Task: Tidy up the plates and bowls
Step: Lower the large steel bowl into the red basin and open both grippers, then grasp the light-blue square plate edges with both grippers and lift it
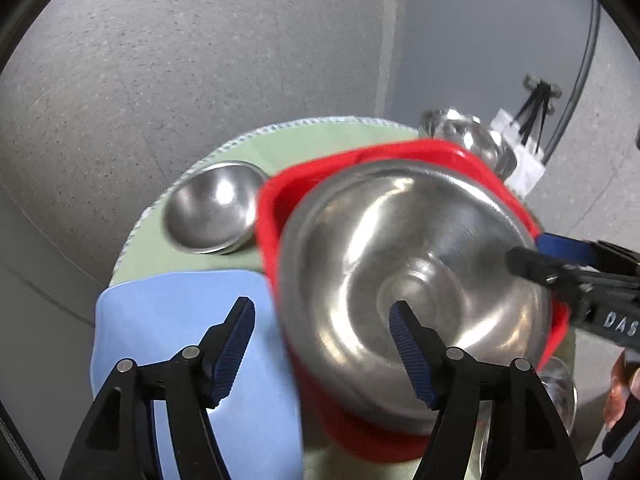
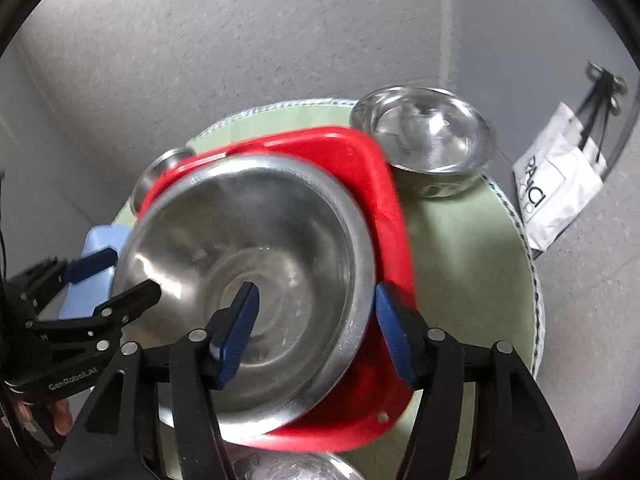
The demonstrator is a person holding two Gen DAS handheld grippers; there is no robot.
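Note:
A large steel bowl (image 1: 412,264) (image 2: 248,272) sits on a red square plate (image 1: 360,168) (image 2: 340,152) on a round green mat (image 1: 320,136) (image 2: 460,240). My left gripper (image 1: 322,320) is open, its jaws astride the bowl's left rim, above a blue plate (image 1: 180,320) (image 2: 96,260). My right gripper (image 2: 316,304) is open, its jaws astride the bowl's right rim and the red plate's edge. A small steel bowl (image 1: 212,208) (image 2: 156,168) lies at the mat's left. A medium steel bowl (image 1: 468,136) (image 2: 424,136) stands at the back right.
A glass vessel (image 1: 560,392) (image 2: 288,468) stands at the mat's near edge. A white paper bag (image 1: 524,152) (image 2: 556,196) with black handles lies on the grey floor beyond the mat. A grey cable (image 1: 576,80) runs at the far right.

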